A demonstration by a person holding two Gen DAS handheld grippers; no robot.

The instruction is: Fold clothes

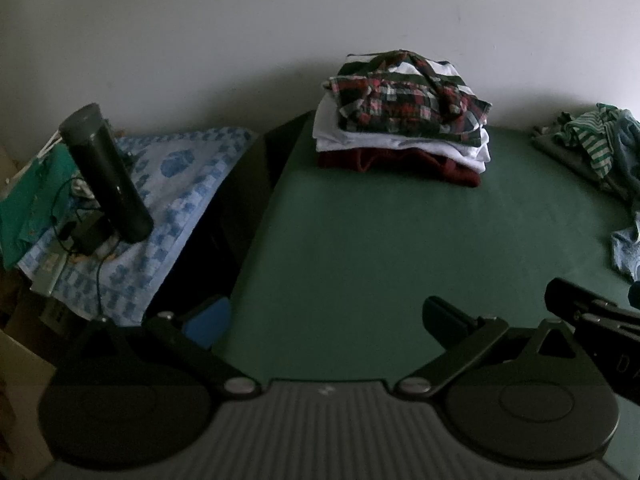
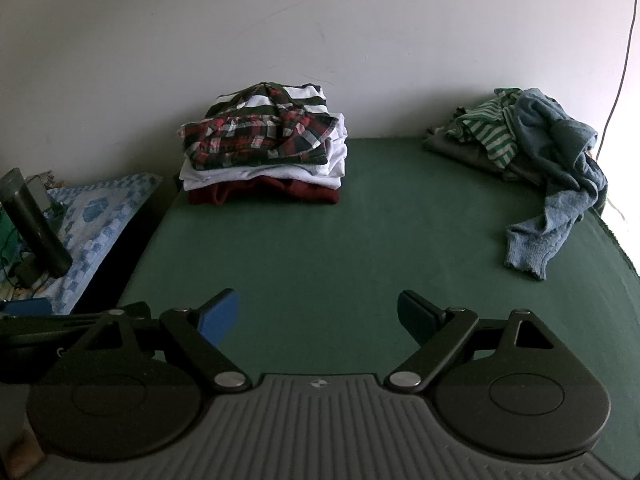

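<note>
I hold both tongs released and empty, low over the near tabletop (image 2: 320, 248); left tongs (image 1: 324, 320), right tongs (image 2: 318, 312); a folded stack (image 2: 264, 152) sits far left against the wall, plaid shirt on top, so I judge several items done; an unfolded heap (image 2: 532, 148) lies far right, a blue sweater's sleeve trailing nearward, so that is left; I see no containers, only a dark flask (image 1: 106, 172) off to the left.
</note>
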